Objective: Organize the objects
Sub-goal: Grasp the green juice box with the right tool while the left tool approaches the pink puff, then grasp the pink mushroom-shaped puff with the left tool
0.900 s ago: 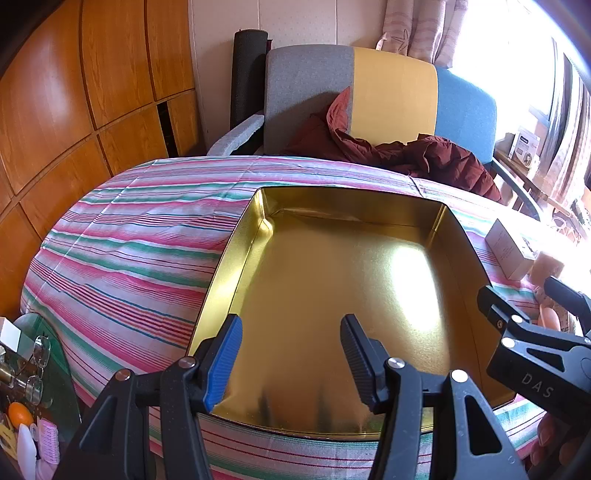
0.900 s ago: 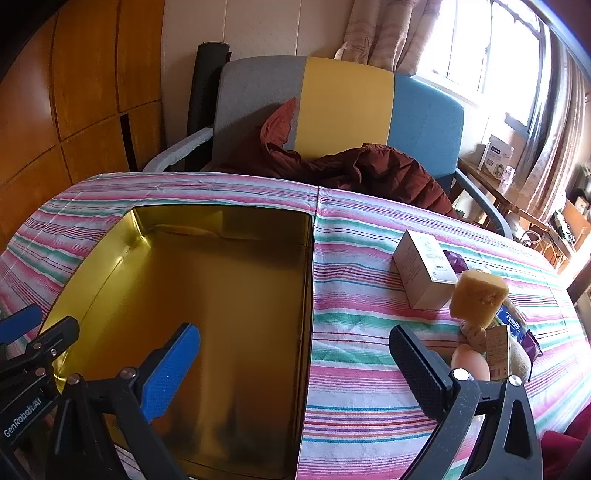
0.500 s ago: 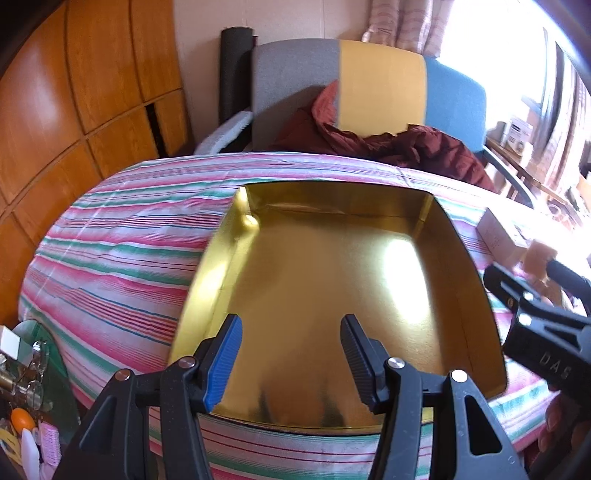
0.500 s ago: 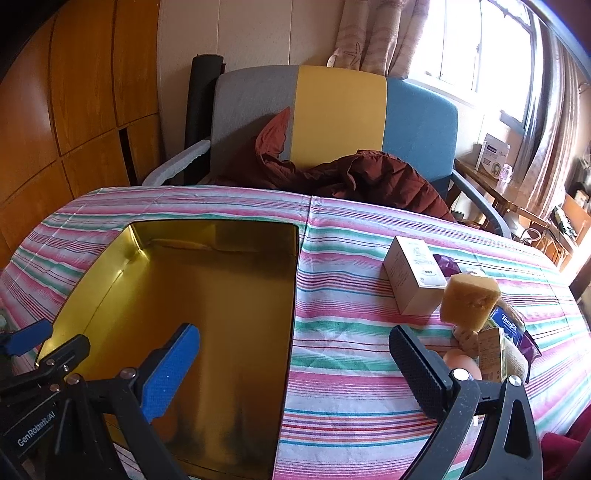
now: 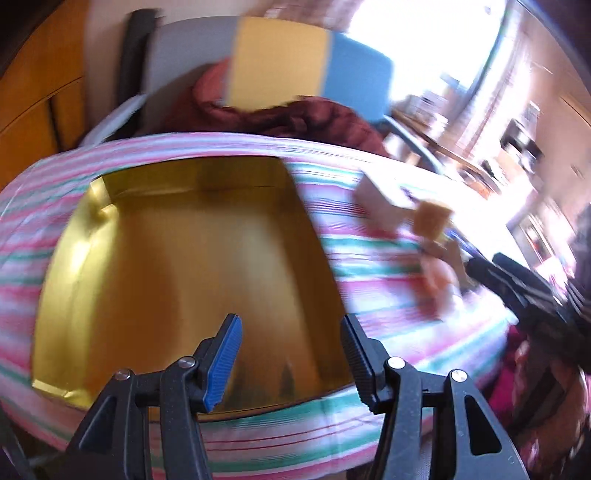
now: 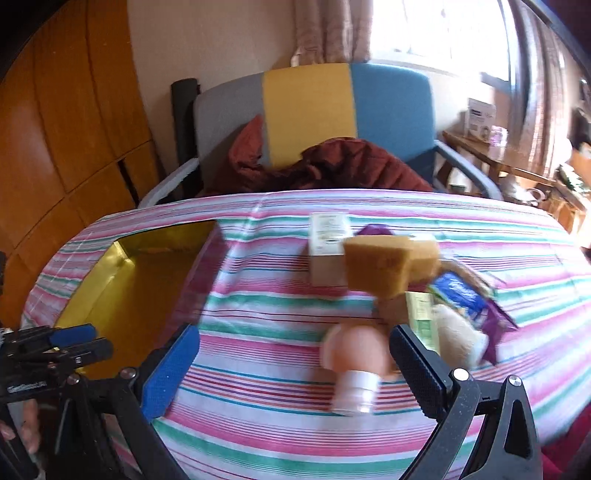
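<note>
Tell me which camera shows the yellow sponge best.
The right wrist view: the sponge sits near the centre, large, leaning over the white box. In the left wrist view it is a small blur near the right side, against window glare.

Motion-blurred fisheye views, blown-out window (image 6: pixel 436 29) glare upper right.

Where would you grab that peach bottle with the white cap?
Probably across the peach bottle's rounded body, coming from above and the near side. It lies on its side, white cap toward the camera; the open right gripper already frames it.
</note>
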The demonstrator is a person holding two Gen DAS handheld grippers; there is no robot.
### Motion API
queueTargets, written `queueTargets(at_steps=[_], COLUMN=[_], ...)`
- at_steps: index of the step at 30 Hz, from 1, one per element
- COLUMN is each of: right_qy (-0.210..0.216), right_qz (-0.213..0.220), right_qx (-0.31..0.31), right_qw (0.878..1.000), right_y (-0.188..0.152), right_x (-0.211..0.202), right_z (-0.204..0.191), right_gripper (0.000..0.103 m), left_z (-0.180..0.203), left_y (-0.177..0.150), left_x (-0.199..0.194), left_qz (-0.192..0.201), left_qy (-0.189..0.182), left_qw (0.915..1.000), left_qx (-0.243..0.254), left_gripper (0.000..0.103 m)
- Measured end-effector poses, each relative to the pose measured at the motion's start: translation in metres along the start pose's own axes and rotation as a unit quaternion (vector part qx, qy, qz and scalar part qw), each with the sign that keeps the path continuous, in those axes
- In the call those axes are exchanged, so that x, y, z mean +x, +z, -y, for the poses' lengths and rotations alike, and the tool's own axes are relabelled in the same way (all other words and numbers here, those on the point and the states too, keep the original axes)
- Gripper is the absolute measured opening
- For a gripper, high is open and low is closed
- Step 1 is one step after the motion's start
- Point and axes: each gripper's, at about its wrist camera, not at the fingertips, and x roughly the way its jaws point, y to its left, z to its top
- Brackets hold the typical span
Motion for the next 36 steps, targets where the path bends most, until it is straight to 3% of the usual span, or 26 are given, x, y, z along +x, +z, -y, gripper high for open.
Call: queueTargets(at_steps=[4, 8, 9, 13, 17, 20, 29, 36], right_qy=[-0.044, -0.045, -0.033, 0.004, 0.018, 0.044, 0.088, 0.098], right_qz=[-0.019, -0.032, -0.040, -0.097, -0.124, -0.130, -0.084, -0.037], right_qx=[0.045, 0.043, 0.042, 0.016, -0.005, 0.009, 0.078, 0.127], right_qw=[0.998, 0.998, 0.998, 0.995, 0.992, 0.991, 0.990, 0.986], right_y=[0.000, 0.012, 0.014, 0.015, 0.013, 0.012, 0.020, 0.026], right_x=[0.004, 0.020, 0.027, 0.061, 0.080, 0.083, 0.069, 0.053], right_z=[0.054, 0.077, 0.078, 0.074, 0.075, 0.084, 0.106, 0.122], right_gripper=[0.099, 0.054, 0.052, 0.052, 0.052, 0.042, 0.033, 0.033], left_z=[0.036, 0.068, 0.076, 0.100, 0.118, 0.130, 0.162, 0.176], left_y=[0.004, 0.008, 0.009, 0.011, 0.011, 0.011, 0.015, 0.018], left_x=[0.008, 0.019, 0.022, 0.033, 0.046, 0.055, 0.083, 0.134], left_qz=[-0.019, -0.033, -0.032, -0.033, -0.036, -0.035, -0.020, -0.045], left_qy=[-0.050, -0.080, -0.080, -0.087, -0.090, -0.098, -0.078, -0.041], left_qw=[0.9978, 0.9940, 0.9934, 0.9910, 0.9895, 0.9884, 0.9832, 0.9858], left_qx=[0.039, 0.067, 0.076, 0.096, 0.107, 0.111, 0.164, 0.156], left_gripper=[0.056, 0.056, 0.056, 0.056, 0.056, 0.056, 0.056, 0.057])
